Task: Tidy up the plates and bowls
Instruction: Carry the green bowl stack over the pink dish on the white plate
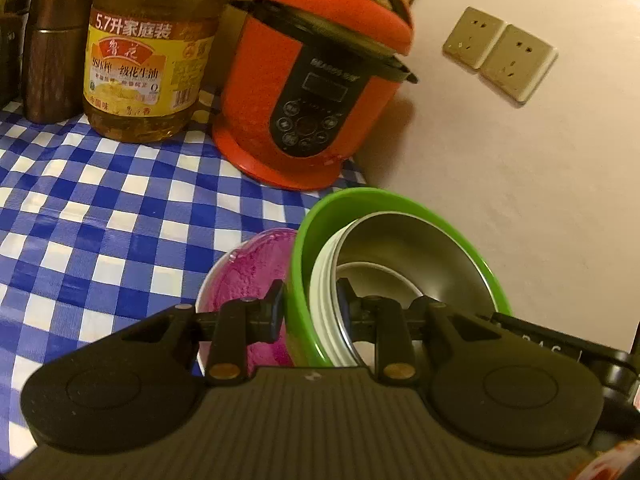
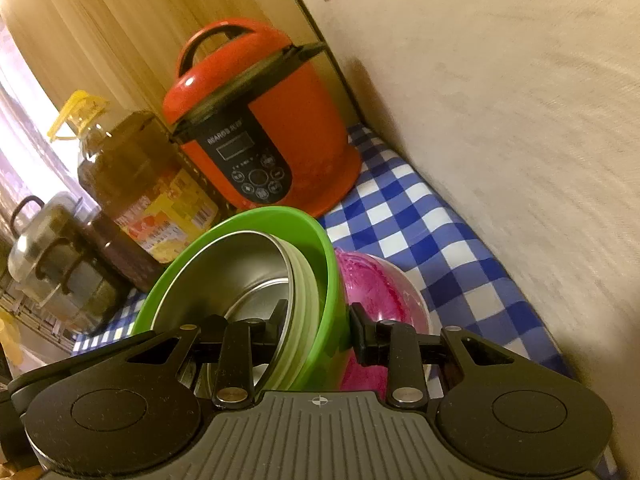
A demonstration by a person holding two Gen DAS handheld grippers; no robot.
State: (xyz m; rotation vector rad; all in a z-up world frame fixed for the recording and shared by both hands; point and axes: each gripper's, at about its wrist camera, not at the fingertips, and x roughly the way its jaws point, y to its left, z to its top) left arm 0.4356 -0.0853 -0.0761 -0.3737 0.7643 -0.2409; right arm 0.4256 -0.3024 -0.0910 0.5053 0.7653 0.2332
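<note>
Setting: checked blue-and-white cloth (image 1: 100, 208) is spread over a counter that runs into a corner between a plain wall and wood panelling.
Left gripper (image 1: 310, 300): its jaws are pinched across the near wall of the green bowl (image 1: 298, 280), one finger outside, one inside against the nested bowls.
Right gripper (image 2: 318, 320): the opposite side of the same green bowl (image 2: 332, 280) is clamped, again one finger inside and one outside.
Reason for the hold: the stack is judged too wide and heavy for one pinch, so it is carried from two sides and kept level.
Stack contents: a pale ribbed bowl (image 1: 320, 280) and a steel bowl (image 1: 408, 256) are nested inside the green one, with a smaller steel bowl (image 1: 380, 280) innermost.
Beneath: a pink-lined bowl or plate (image 1: 256, 264) is seen under the stack; whether it is touched cannot be told.
Position: the stack is held near the corner, low over the cloth, right of centre in the left view.
Far side: a red pressure cooker (image 1: 316, 80) stands in the corner, an oil bottle (image 1: 148, 52) to its left, then a brown canister (image 1: 52, 56).
Far left, right view: a lidded steel pot (image 2: 52, 252) is visible.
Wall: two sockets (image 1: 500, 54) are mounted above.
Judged step: the nested set is being brought to a resting place beside the cooker.
</note>
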